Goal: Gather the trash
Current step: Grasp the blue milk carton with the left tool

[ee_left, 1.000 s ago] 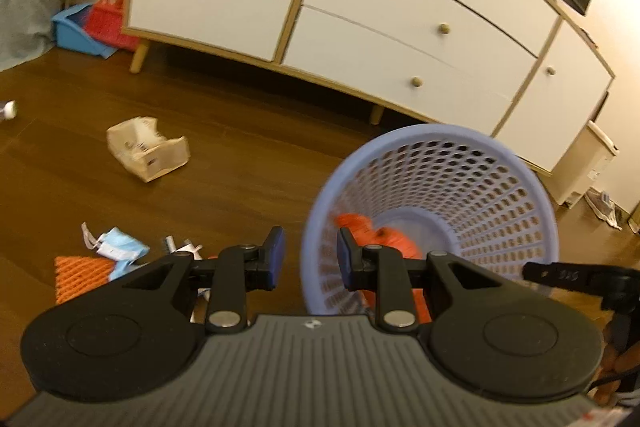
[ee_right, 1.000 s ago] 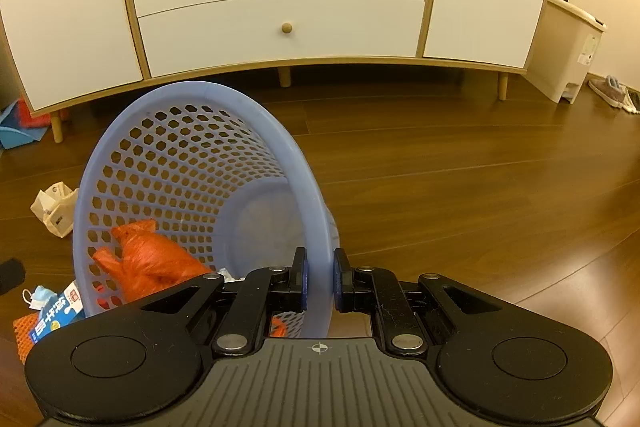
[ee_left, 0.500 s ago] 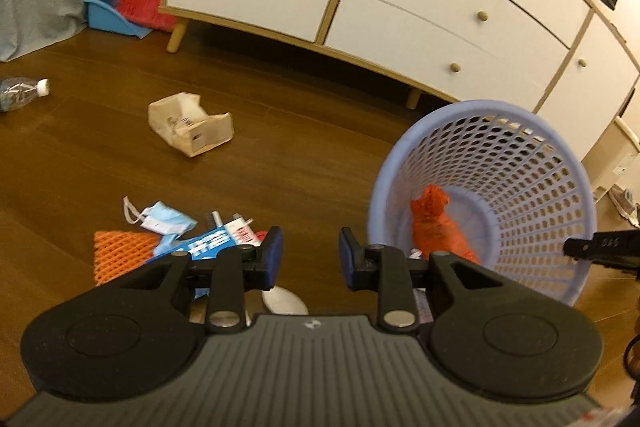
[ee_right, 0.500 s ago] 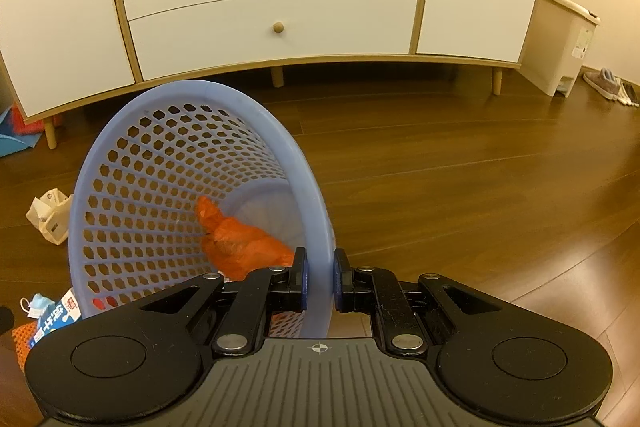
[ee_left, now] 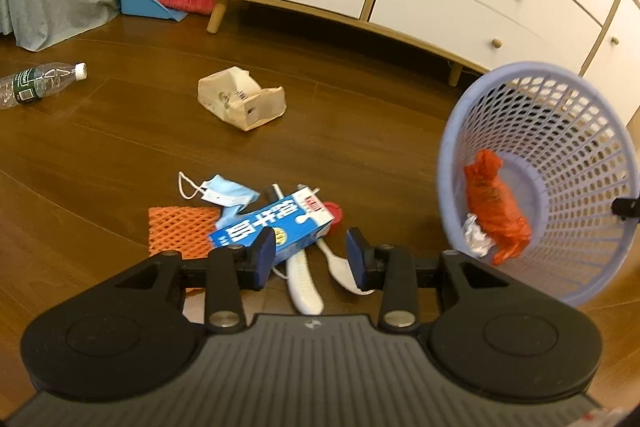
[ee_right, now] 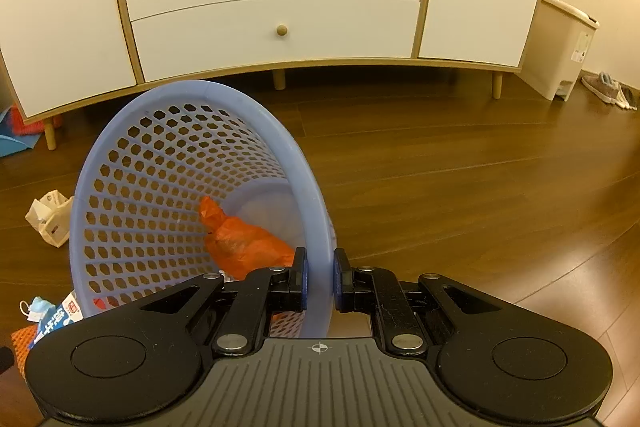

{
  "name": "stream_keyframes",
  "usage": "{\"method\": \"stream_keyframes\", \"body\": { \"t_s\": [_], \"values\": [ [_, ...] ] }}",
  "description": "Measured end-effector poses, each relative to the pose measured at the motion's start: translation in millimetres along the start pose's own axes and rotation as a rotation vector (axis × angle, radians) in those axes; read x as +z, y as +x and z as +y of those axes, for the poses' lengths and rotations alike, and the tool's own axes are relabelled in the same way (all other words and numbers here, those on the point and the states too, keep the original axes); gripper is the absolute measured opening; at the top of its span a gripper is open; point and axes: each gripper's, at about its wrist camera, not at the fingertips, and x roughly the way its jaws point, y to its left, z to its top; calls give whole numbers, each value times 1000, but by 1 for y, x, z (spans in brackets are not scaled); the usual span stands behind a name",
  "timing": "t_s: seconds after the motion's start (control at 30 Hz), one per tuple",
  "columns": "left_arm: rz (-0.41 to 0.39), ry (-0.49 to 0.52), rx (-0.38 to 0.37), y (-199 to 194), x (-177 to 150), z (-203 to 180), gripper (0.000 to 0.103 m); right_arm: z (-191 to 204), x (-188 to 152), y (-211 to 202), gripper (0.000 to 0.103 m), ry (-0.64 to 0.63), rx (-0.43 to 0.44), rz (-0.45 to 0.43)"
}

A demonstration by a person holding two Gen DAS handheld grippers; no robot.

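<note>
Right tongs (ee_right: pixel 319 281) clamped on rim of blue basket (ee_right: pixel 120 187), tipped with its mouth toward floor litter for easy loading. Left tongs (ee_left: pixel 311 255) spread apart above milk carton (ee_left: pixel 276 227), empty, near floor's middle.

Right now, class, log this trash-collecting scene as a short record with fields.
left gripper: open, empty, above the floor litter
right gripper: shut on basket rim
basket: tilted, mouth toward the litter
in basket: orange bag, crumpled wrapper
on floor: milk carton, face mask, orange net, paper bag, plastic bottle
</note>
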Motion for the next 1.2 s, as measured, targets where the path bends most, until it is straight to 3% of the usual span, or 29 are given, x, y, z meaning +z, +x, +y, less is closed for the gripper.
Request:
{"method": "stream_keyframes", "body": {
  "t_s": [0.4,0.57,0.93,1.0,1.07,1.2],
  "values": [
    [90,193,3,49,-2,16,42,11,2,14,8,-5,8,-8],
    [117,292,-9,67,0,19,51,21,4,18,8,-8,4,-11],
    [186,458,-54,117,9,20,53,27,10,24,8,36,-43,-22],
    [208,485,-75,125,8,19,56,29,9,24,8,42,-54,-25],
    [211,510,-69,131,7,18,68,32,8,22,8,40,-63,-29],
    [219,539,-72,141,5,20,69,34,5,21,8,44,-78,-28]
  ]
}}
